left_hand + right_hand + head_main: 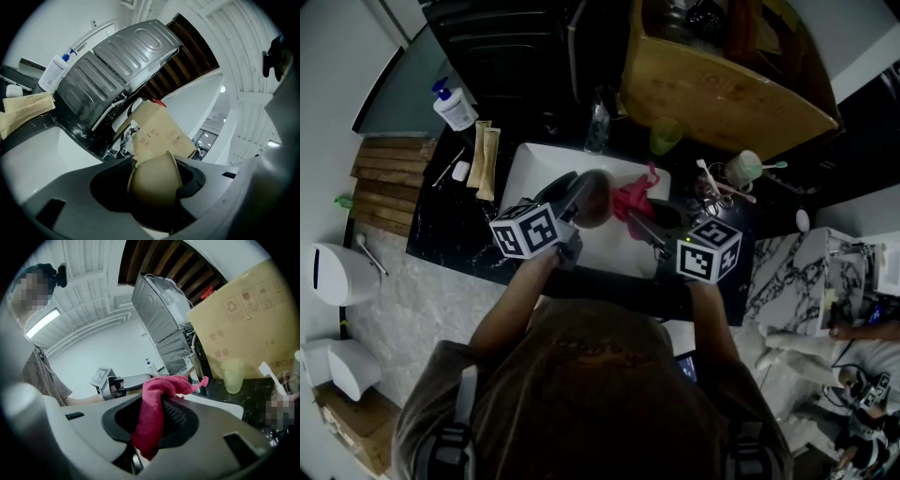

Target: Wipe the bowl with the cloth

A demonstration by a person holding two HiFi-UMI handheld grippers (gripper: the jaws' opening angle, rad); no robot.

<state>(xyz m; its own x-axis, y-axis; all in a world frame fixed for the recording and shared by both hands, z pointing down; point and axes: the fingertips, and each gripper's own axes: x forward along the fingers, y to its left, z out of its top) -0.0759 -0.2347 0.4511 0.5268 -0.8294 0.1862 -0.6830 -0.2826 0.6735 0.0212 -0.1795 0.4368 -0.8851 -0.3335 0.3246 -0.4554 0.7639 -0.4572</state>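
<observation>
Over the white sink my left gripper is shut on a tan bowl. In the left gripper view the bowl stands on edge between the jaws, rim pointing away. My right gripper is shut on a pink cloth, held just right of the bowl. In the right gripper view the cloth hangs bunched from the jaws, and the left gripper shows beyond it.
A green cup stands behind the sink, a soap pump bottle at the back left. A cardboard box leans at the back. A white mug with utensils sits on the dark counter to the right.
</observation>
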